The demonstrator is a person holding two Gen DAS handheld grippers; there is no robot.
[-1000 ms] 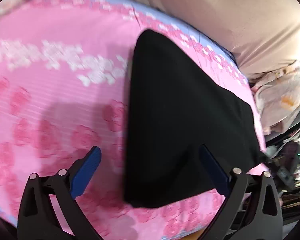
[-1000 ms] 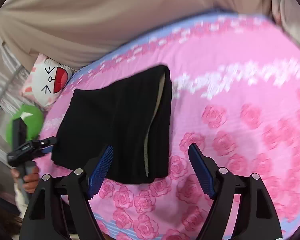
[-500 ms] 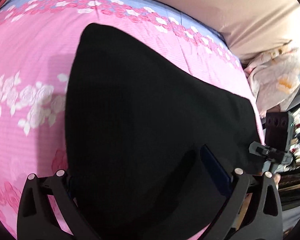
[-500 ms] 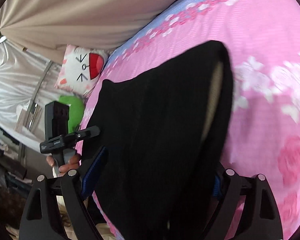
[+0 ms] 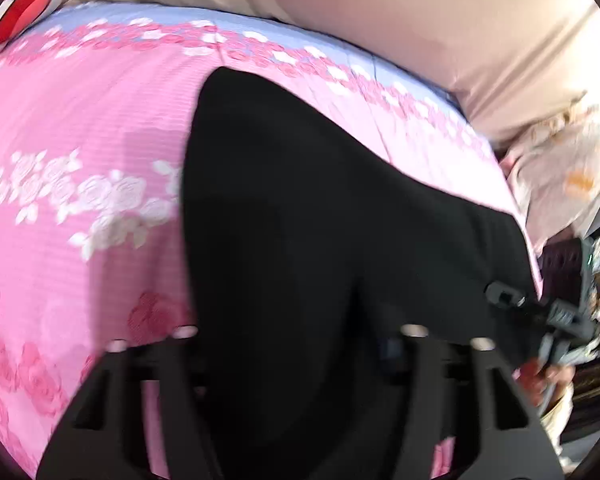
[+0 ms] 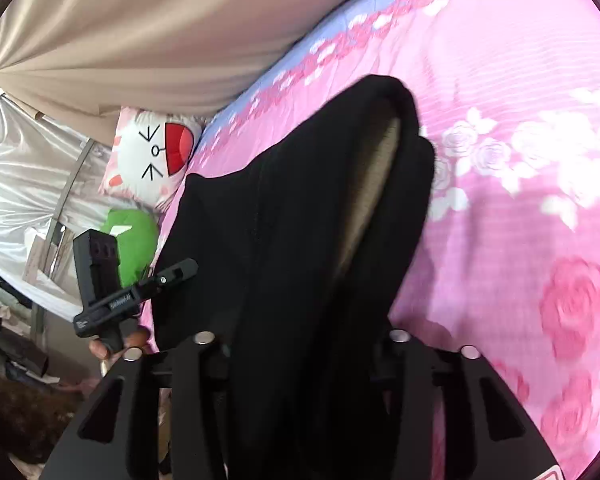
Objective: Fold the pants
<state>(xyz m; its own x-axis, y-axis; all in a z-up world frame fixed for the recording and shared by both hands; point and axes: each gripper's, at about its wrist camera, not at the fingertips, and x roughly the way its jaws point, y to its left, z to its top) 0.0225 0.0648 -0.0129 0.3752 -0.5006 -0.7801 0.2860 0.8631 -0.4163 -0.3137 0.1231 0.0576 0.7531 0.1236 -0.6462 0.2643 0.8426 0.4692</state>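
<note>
The black pants [image 5: 320, 208] lie folded on the pink rose-print bed sheet [image 5: 80, 128]. My left gripper [image 5: 296, 344] is shut on their near edge, and the cloth hides its fingertips. In the right wrist view my right gripper [image 6: 300, 344] is shut on the pants [image 6: 300, 232] and holds the near edge raised, so a beige lining [image 6: 376, 184] shows in the fold. Each gripper shows in the other's view: the right gripper [image 5: 556, 320] at the pants' right corner, the left gripper [image 6: 132, 296] at their left corner.
A beige curtain [image 6: 140, 32] hangs behind the bed. A cartoon-face pillow [image 6: 156, 156] and a green plush [image 6: 128, 240] sit at the bed's left end. A floral cushion [image 5: 556, 184] and clutter lie past the right edge.
Both grippers moved in onto the pants' near edge and closed from wide open. The near edge has since lifted, opening the fold on the right side.
</note>
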